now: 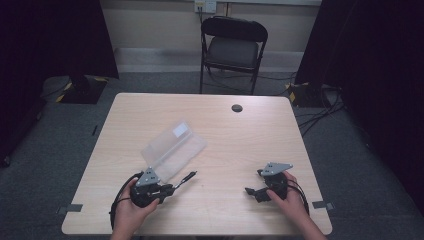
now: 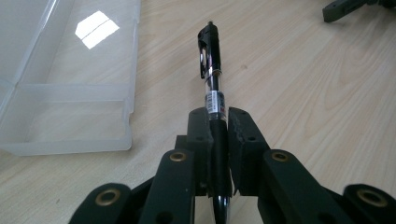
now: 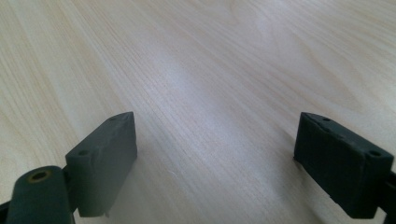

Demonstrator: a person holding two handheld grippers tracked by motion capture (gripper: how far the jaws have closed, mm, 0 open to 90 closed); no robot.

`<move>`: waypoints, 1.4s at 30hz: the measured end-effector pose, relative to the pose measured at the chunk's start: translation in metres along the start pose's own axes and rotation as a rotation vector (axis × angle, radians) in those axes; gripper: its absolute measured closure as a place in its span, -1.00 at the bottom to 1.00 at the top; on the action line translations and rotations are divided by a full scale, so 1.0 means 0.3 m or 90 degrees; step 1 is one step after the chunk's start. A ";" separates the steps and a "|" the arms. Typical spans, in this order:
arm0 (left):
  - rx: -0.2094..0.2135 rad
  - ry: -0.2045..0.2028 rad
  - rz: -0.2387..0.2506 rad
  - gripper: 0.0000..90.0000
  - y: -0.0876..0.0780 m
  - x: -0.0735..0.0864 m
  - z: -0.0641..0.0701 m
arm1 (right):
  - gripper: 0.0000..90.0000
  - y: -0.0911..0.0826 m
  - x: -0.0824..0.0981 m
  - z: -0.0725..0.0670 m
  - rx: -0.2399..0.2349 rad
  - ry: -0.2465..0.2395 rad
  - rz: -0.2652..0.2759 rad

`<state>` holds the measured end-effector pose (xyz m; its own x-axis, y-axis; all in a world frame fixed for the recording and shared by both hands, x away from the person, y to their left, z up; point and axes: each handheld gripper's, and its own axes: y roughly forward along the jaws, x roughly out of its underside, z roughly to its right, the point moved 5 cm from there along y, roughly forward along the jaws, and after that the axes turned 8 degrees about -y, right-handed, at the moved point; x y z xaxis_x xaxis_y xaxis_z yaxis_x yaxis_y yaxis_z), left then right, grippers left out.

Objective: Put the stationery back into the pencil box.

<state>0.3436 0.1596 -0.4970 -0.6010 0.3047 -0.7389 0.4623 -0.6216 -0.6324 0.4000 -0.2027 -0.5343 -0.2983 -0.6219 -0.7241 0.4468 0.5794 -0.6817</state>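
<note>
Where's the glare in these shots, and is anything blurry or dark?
Left gripper view: a bright white reflection on the clear plastic box; the black click pen is sharp, blurring nearest the lens. Right gripper view: soft sheen across the light wooden table. High view: dim, with dark curtains at both sides.

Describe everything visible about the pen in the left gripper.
The pen is a black click pen with a clear middle section, a metal clip near its push-button end and a small printed label on the barrel. The left gripper is shut on its lower barrel, the pads pressing from both sides. The button end points away from the gripper, over the wooden table; whether that end touches the wood cannot be told. It lies just right of the open clear plastic case, apart from it.
</note>
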 end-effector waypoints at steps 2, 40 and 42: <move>0.000 -0.001 0.000 0.78 0.001 -0.007 0.003 | -0.72 0.000 0.000 0.000 0.000 0.000 0.000; 0.002 -0.017 0.023 0.78 0.090 -0.156 0.005 | -0.72 0.000 0.000 0.000 0.000 0.000 0.000; 0.000 -0.020 0.026 0.78 0.094 -0.163 0.004 | -0.72 0.000 0.000 0.000 0.000 0.000 0.000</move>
<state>0.3852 0.1262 -0.4784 -0.6026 0.2562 -0.7558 0.4860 -0.6334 -0.6022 0.4000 -0.2027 -0.5343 -0.2986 -0.6218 -0.7240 0.4465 0.5794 -0.6818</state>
